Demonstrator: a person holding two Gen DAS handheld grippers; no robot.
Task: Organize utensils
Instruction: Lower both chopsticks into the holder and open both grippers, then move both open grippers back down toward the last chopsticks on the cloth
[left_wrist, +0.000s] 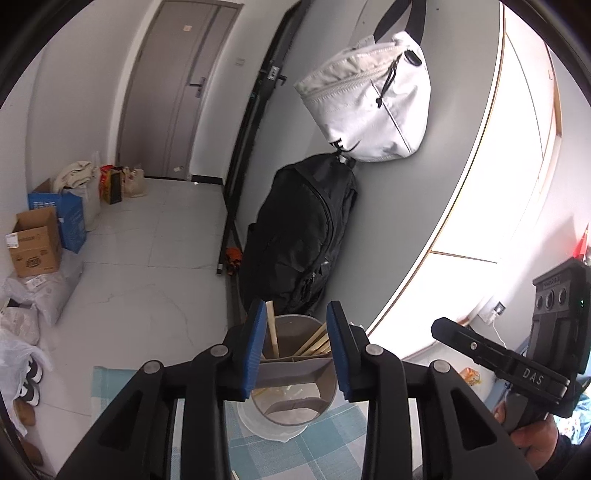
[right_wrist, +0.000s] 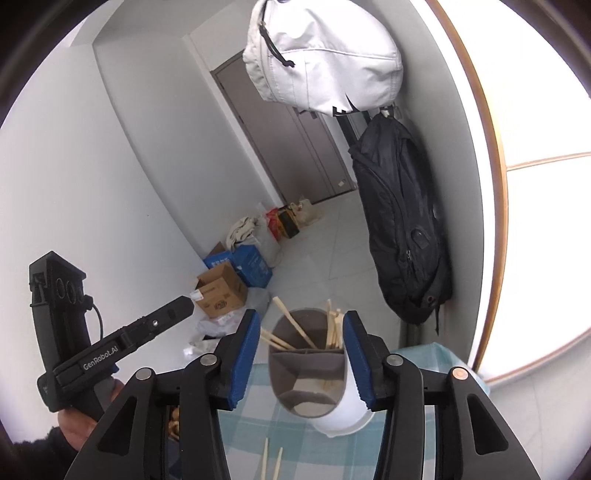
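Observation:
A white utensil holder (left_wrist: 280, 417) with grey dividers stands on a blue checked tablecloth (left_wrist: 325, 443). Several wooden chopsticks (left_wrist: 314, 339) lean in its far compartments. My left gripper (left_wrist: 297, 347) is open just in front of the holder, its blue pads (left_wrist: 255, 347) framing the rim without touching it. In the right wrist view the same holder (right_wrist: 343, 410) and its chopsticks (right_wrist: 288, 330) sit just beyond my open right gripper (right_wrist: 301, 358), with nothing between its pads. Two loose chopsticks (right_wrist: 271, 461) lie on the cloth (right_wrist: 251, 424) below it.
A black backpack (left_wrist: 295, 236) and a pale grey bag (left_wrist: 369, 99) hang on the wall right behind the holder. Cardboard boxes (left_wrist: 35, 243) and bags line the floor to the left. A hand (left_wrist: 535, 435) holds the right gripper (left_wrist: 439, 326) off to the right.

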